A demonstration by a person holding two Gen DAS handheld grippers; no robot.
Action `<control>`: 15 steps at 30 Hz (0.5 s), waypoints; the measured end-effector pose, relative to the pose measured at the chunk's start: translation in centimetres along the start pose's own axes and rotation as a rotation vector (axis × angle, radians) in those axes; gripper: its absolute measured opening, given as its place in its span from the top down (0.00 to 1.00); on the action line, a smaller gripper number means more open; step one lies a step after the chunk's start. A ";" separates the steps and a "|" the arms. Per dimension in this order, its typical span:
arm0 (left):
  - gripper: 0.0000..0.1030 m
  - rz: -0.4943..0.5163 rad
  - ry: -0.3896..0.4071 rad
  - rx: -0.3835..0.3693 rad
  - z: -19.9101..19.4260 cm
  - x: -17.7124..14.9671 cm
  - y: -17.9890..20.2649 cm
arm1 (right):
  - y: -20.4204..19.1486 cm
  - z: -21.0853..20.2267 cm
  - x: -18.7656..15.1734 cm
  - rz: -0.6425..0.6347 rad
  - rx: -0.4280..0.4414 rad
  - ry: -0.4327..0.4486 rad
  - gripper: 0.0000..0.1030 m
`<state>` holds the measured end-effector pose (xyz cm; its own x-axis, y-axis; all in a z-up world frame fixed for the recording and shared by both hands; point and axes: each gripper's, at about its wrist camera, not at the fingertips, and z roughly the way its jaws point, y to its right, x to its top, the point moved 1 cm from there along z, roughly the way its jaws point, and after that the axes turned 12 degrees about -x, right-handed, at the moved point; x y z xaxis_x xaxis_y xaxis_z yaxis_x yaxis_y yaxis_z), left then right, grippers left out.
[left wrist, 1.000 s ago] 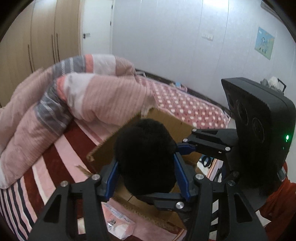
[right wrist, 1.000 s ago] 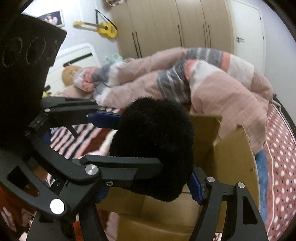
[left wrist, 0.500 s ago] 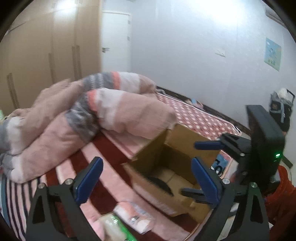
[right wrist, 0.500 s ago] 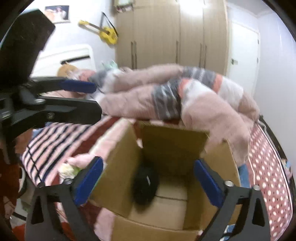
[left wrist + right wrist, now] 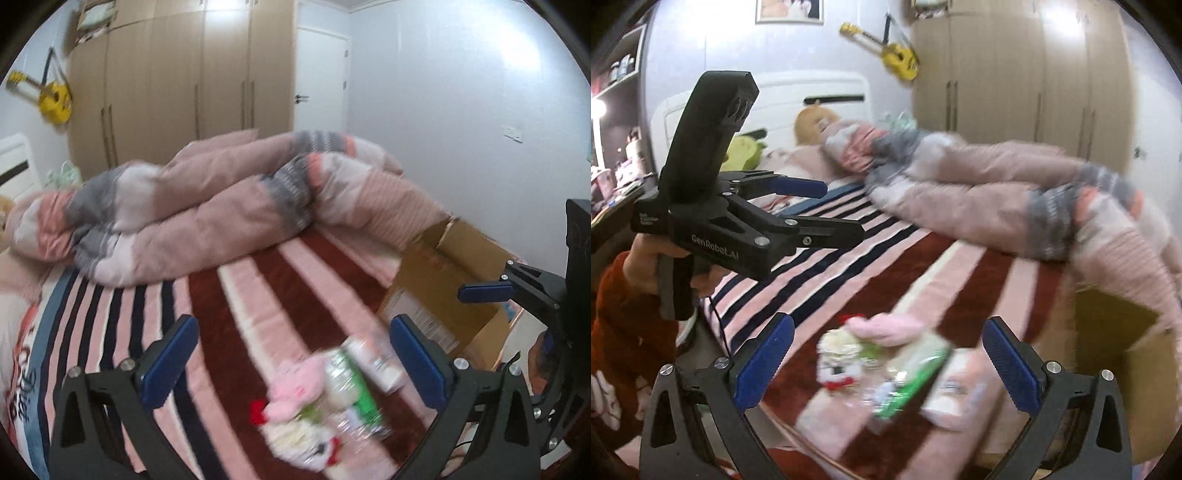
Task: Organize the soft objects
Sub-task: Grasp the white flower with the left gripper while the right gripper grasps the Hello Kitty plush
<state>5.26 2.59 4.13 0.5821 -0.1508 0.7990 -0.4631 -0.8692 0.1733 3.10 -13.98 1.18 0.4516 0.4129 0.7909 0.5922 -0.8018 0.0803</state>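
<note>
A small pile lies on the striped bedspread: a pink plush (image 5: 295, 384), a white plush with red trim (image 5: 299, 441), a green-labelled plastic pack (image 5: 354, 391) and a pale packet (image 5: 384, 363). In the right wrist view the pink plush (image 5: 886, 326), the white plush (image 5: 836, 356) and the green pack (image 5: 916, 376) show too. My left gripper (image 5: 293, 363) is open and empty above the pile. My right gripper (image 5: 886, 360) is open and empty above it too. The open cardboard box (image 5: 443, 284) stands at the right of the pile.
A bunched pink and grey duvet (image 5: 229, 210) covers the far half of the bed. Wardrobes (image 5: 177, 85) and a yellow ukulele (image 5: 53, 98) line the back wall. The headboard (image 5: 768, 99) with plush toys is at the left. The box (image 5: 1115, 354) is near the bed edge.
The black fluffy object both grippers held was let go into the box. Both grippers opened and swung left from the box to the pile on the bedspread.
</note>
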 end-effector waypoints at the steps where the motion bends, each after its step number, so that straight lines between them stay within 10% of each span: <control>1: 0.01 -0.013 -0.007 0.003 0.0 -0.8 -0.7 | -0.7 1.0 -0.2 0.003 0.014 -0.025 0.03; 10: 0.03 -0.140 -0.101 -0.074 3.4 -8.3 -5.2 | -0.8 8.7 -4.7 0.040 -0.065 -0.218 0.12; 15: 0.37 -0.175 -0.176 -0.217 6.2 -12.3 -4.8 | 0.2 10.9 -6.5 0.071 -0.073 -0.282 0.13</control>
<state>4.43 5.69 -10.06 0.7634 -0.1032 0.6377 -0.4661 -0.7714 0.4332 7.54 -12.14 -10.55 0.6640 0.4500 0.5971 0.5077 -0.8577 0.0818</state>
